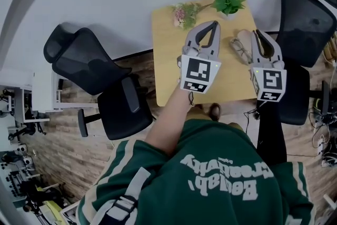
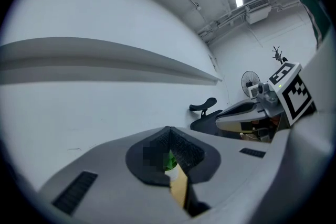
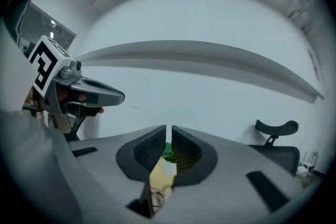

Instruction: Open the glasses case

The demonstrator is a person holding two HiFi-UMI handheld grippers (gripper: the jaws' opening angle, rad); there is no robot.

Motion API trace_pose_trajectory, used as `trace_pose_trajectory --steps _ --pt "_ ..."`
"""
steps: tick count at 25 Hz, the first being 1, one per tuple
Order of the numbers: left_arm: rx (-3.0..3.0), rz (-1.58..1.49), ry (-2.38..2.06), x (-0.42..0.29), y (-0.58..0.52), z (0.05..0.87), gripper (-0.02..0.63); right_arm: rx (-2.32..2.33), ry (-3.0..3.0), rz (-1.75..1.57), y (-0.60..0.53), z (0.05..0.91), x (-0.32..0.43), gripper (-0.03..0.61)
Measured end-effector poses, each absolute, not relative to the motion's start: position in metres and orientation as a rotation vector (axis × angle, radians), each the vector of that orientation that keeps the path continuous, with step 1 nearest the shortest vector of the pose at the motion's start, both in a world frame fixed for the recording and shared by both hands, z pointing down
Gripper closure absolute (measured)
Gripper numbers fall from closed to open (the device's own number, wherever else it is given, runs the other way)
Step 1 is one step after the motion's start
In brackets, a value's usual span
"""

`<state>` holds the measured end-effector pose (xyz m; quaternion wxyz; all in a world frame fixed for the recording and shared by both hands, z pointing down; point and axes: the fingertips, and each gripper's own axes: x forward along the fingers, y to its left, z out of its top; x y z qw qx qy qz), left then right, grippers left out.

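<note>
head view: person in green sweatshirt (image 1: 210, 176) stands at a small wooden table (image 1: 168, 60), one gripper per hand, both held up over the tabletop and pointing toward the white wall.

left gripper (image 1: 214, 25): jaws pressed together, tips meeting, nothing btwn them. left gripper view confirms, w/ the ribbed pads (image 2: 181, 147) closing to one point. the gap lower down shows only a bit of green plant and the tan tabletop.

right gripper (image 1: 257, 35): jaws nearly together w/ a thin slit at the tips, nothing pinched. right gripper view shows the plant's white pot and the tabletop through the gap below the pads (image 3: 147, 149), w/ glasses lower down.

glasses case (image 1: 245, 38): pale oblong lying on the table's right part, just left of the right gripper in the head view and partly covered by it. no gripper touches it. can't tell if the lid is up or down.

glasses (image 1: 239, 50): on the tabletop just beside the case, on the side nearer the person.

plant (image 1: 228, 1): at the far table edge, near the wall. small bunch of pinkish flowers (image 1: 184, 13) lies to its left, also at the far edge.

surroundings: black office chair (image 1: 89, 68) left of the table, 2nd black chair (image 1: 305, 23) to the right. wood-plank floor.
</note>
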<state>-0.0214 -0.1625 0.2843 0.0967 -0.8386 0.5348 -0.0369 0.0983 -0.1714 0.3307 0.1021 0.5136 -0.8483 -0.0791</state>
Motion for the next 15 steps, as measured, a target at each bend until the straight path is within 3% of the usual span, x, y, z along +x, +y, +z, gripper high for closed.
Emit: trace_pose_trajectory --steps 15 --pt "-2.467 -0.081 1.582 -0.0241 -0.1675 0.2815 0.6 1.522 -2.54 -0.209 -0.1688 0.3254 0.104 0.571"
